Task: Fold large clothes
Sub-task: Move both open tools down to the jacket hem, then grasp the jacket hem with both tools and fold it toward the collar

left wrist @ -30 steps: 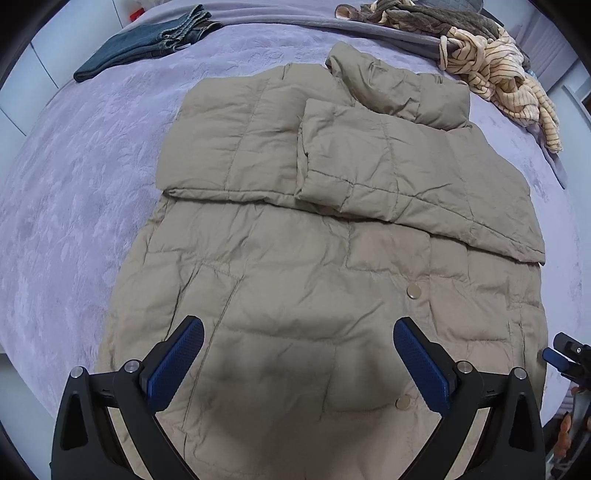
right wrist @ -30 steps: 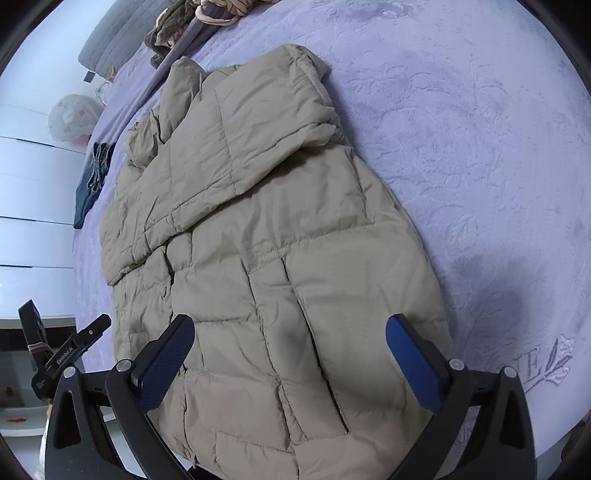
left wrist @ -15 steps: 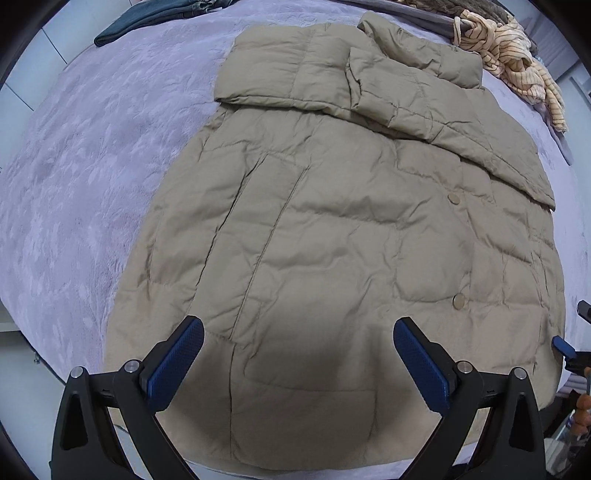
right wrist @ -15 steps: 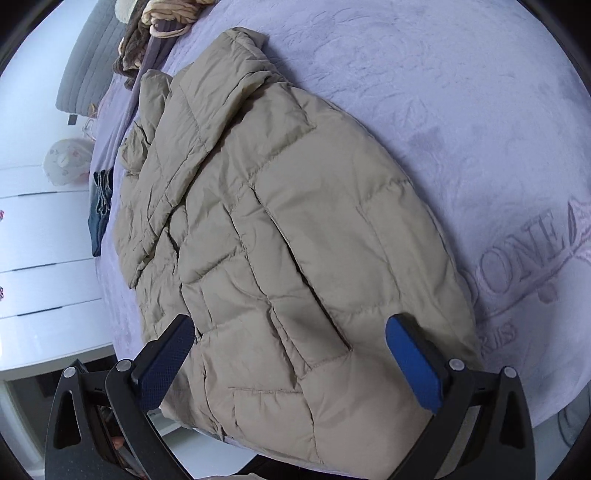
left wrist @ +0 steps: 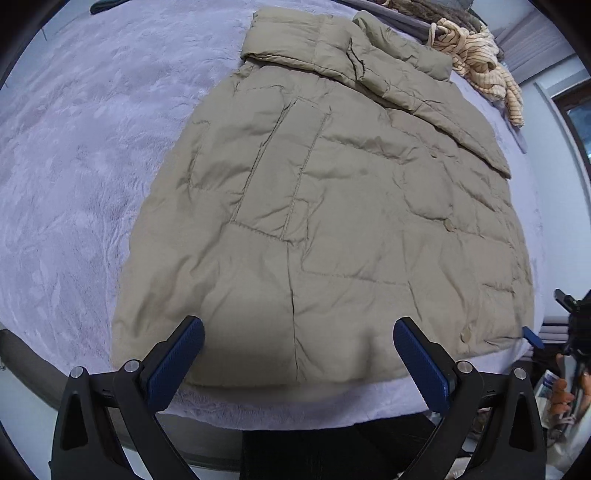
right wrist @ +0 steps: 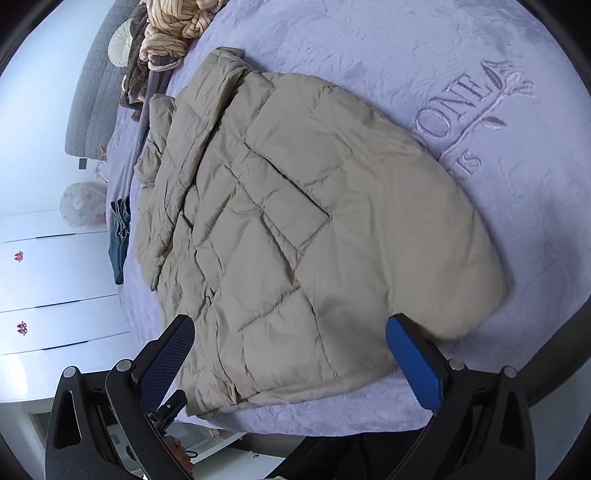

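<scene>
Both wrist views over jacket [left wrist: 332, 221] hem.

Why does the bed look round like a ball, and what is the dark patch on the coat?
Left wrist view: the fisheye lens bends the bed; a soft shadow darkens the coat hem. Right wrist view: same bending, dark corners, sharp coat.

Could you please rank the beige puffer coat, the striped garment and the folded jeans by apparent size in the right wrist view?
1. Beige puffer coat, filling most of the bed.
2. Striped garment, bunched at the far end.
3. Folded jeans, a thin sliver at the bed's edge.
The last two lie farther from the camera, so their order is unsure.
</scene>
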`<state>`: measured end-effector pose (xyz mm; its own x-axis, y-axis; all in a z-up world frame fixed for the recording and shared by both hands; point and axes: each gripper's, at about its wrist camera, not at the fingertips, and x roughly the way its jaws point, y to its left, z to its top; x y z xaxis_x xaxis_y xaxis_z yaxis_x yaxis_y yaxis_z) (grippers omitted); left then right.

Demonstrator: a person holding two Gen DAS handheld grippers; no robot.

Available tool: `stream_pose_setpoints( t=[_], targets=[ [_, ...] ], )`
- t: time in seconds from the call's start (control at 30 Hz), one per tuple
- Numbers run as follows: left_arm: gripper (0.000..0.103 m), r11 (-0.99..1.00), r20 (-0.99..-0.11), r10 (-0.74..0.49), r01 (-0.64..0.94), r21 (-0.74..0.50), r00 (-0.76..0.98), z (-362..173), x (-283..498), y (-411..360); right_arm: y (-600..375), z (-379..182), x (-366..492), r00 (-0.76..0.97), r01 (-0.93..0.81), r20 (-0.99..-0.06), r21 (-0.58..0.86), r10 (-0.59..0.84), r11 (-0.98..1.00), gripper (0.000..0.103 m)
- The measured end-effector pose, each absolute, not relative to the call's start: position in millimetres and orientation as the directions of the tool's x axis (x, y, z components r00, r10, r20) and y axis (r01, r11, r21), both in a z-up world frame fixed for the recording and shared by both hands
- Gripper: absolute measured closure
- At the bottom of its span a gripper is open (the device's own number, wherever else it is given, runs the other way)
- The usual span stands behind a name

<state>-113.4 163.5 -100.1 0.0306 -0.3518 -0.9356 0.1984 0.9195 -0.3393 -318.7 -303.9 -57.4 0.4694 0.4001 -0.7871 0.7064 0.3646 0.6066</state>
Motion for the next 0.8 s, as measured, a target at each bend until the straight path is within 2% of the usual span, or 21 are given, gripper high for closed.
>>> stream_pose_setpoints(
  t=[0.1, 0.27, 0.43, 0.67, 0.73, 0.77, 0.8],
  targets=[
    [0.000, 0.880, -0.895, -0.446, 0.182, -0.439, -0.002, -97, -126, 187, -297, -57, -334, 0.496, 0.689, -0.749, 0.648, 0.440, 0.326, 0.000],
    [0.000, 0.823, -0.827, -0.552, 0.087, -0.561, -0.106, -112, -143, 221, -291, -62, -361, 0.492, 0.722, -0.765, 0.626, 0.415, 0.297, 0.000],
    [0.000, 0.810, -0.806, -0.580, 0.018, -0.586, -0.119, -132, -150, 219, -290, -79, -377, 0.508, 0.755, -0.755, 0.622, 0.414, 0.208, 0.000],
    [0.000, 0.791, -0.791, -0.611, -0.030, -0.611, -0.011, -139, -117, 193, -304, -88, -379, 0.600, 0.746, -0.725, 0.660, 0.338, 0.090, 0.000],
    [0.015, 0.790, -0.791, -0.612, -0.023, -0.612, -0.004, -140, -109, 186, -309, -92, -376, 0.629, 0.732, -0.704, 0.679, 0.330, 0.053, 0.000],
    [0.035, 0.794, -0.794, -0.608, -0.013, -0.608, -0.014, -141, -106, 181, -309, -93, -372, 0.637, 0.728, -0.697, 0.684, 0.330, 0.038, 0.000],
    [0.064, 0.799, -0.798, -0.601, -0.006, -0.602, -0.026, -143, -103, 177, -309, -94, -369, 0.646, 0.723, -0.689, 0.690, 0.328, 0.027, 0.002]
  ],
)
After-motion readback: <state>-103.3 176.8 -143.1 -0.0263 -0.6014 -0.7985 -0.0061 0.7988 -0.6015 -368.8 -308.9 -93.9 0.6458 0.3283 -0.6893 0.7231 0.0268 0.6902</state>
